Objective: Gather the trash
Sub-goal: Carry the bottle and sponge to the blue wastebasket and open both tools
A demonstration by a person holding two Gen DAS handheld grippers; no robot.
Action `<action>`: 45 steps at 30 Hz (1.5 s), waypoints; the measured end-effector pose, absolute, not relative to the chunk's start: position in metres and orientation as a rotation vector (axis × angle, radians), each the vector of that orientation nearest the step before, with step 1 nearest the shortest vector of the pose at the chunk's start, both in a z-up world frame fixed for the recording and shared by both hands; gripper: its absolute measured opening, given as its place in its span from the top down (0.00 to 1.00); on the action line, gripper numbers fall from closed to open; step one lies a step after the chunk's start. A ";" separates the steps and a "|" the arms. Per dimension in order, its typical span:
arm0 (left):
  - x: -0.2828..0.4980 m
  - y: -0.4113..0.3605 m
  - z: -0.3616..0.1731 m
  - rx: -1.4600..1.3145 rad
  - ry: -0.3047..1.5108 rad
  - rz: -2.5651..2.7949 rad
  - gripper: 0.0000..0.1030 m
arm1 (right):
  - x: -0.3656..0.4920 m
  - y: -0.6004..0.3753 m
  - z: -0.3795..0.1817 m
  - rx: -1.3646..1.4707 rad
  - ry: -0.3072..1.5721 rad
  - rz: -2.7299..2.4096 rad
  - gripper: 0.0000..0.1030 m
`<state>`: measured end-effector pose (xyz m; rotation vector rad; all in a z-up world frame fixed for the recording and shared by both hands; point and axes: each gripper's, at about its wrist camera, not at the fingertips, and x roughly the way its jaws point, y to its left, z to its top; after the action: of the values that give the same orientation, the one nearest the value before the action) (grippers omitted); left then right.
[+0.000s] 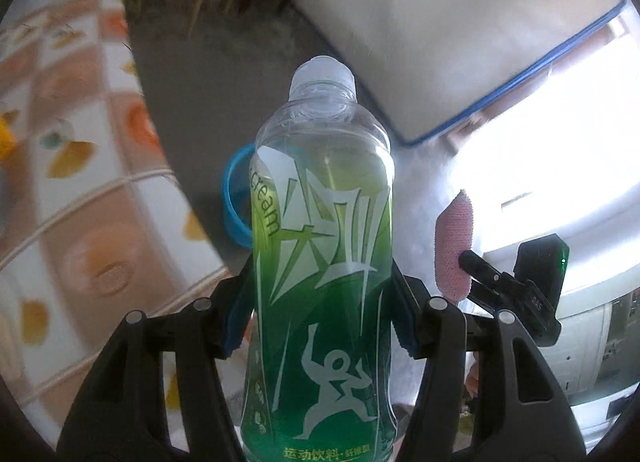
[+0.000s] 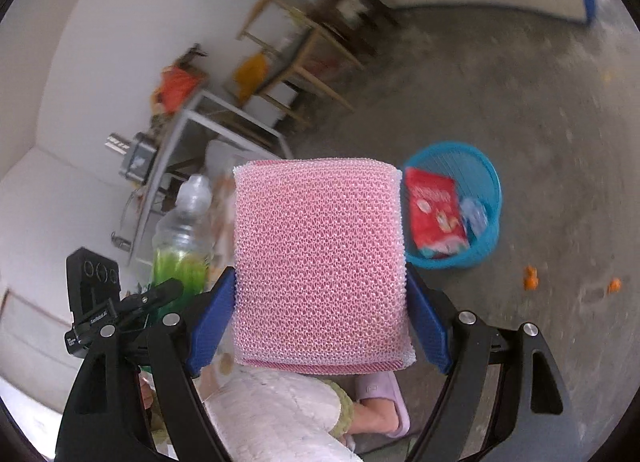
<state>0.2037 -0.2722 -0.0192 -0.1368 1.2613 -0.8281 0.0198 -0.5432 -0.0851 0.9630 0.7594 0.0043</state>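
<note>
- While the left gripper (image 1: 322,326) holds it upright, the green sports-drink bottle (image 1: 322,262) stands between the two jaws, which are pinching its lower body from both sides; its white cap (image 1: 322,72) points forward, away from the jaws.
- Some clear liquid fills the bottle up to the shoulder, and the label carries white Chinese characters and a white figure.
- The right gripper (image 2: 322,326) pinches a pink mesh sponge (image 2: 320,262) between its blue pads (image 2: 210,326); the sponge fills the whole gap between the jaws and stands out in front of them.
- Beyond the right jaws and a little to their right, a blue trash basket (image 2: 490,182) stands on the grey concrete floor (image 2: 520,102); inside it lie a red snack packet (image 2: 436,210) and a small pale blue-white wrapper (image 2: 474,214).
- From the left wrist view, only a part of the basket rim shows, behind the bottle on its left side.
- To the left of the left jaws lies a tablecloth with orange pattern (image 1: 80,182).
- Small orange scraps (image 2: 531,282) lie on the floor, to the right of the basket.
- Under the right jaws a pink slipper (image 2: 384,406) is seen.
</note>
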 end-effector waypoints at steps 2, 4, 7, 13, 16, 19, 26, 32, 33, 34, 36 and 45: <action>0.212 -0.295 -0.038 -0.100 1.315 -0.810 0.46 | 0.031 -0.547 -0.105 0.990 0.796 -0.011 0.24; 0.224 -0.316 -0.057 -0.061 1.360 -0.794 0.46 | 0.044 -0.554 -0.126 1.017 0.830 -0.021 0.24; 0.242 -0.344 -0.080 -0.012 1.407 -0.752 0.46 | 0.066 -0.564 -0.152 1.062 0.875 -0.032 0.24; 0.282 -0.398 -0.094 0.006 1.417 -0.802 0.29 | 0.133 -0.600 -0.203 1.118 0.908 -0.089 0.20; 0.292 -0.397 -0.089 -0.011 1.365 -0.782 0.25 | 0.156 -0.620 -0.245 1.142 0.964 -0.180 0.20; 0.291 -0.374 -0.083 -0.075 1.363 -0.801 0.25 | 0.159 -0.621 -0.281 1.183 1.019 -0.220 0.20; 0.261 -0.322 -0.047 -0.050 1.247 -0.806 0.25 | 0.145 -0.609 -0.294 1.108 1.045 -0.250 0.20; 0.238 -0.273 -0.019 -0.120 1.179 -0.818 0.25 | 0.116 -0.608 -0.275 1.060 1.009 -0.259 0.20; 0.233 -0.265 -0.014 -0.132 1.164 -0.822 0.25 | 0.112 -0.606 -0.269 1.051 1.000 -0.258 0.20; 0.228 -0.255 -0.008 -0.137 1.150 -0.824 0.25 | 0.108 -0.606 -0.263 1.045 0.991 -0.255 0.20; 0.220 -0.248 0.001 -0.149 1.117 -0.823 0.25 | 0.098 -0.604 -0.250 1.038 0.970 -0.248 0.20; 0.184 -0.137 0.036 -0.188 0.927 -0.729 0.25 | 0.069 -0.577 -0.182 0.965 0.885 -0.192 0.20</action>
<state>0.1840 -0.1373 0.0359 -0.1883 0.9270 -0.7291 0.0693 -0.5774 -0.1817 0.9651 0.8845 -0.1923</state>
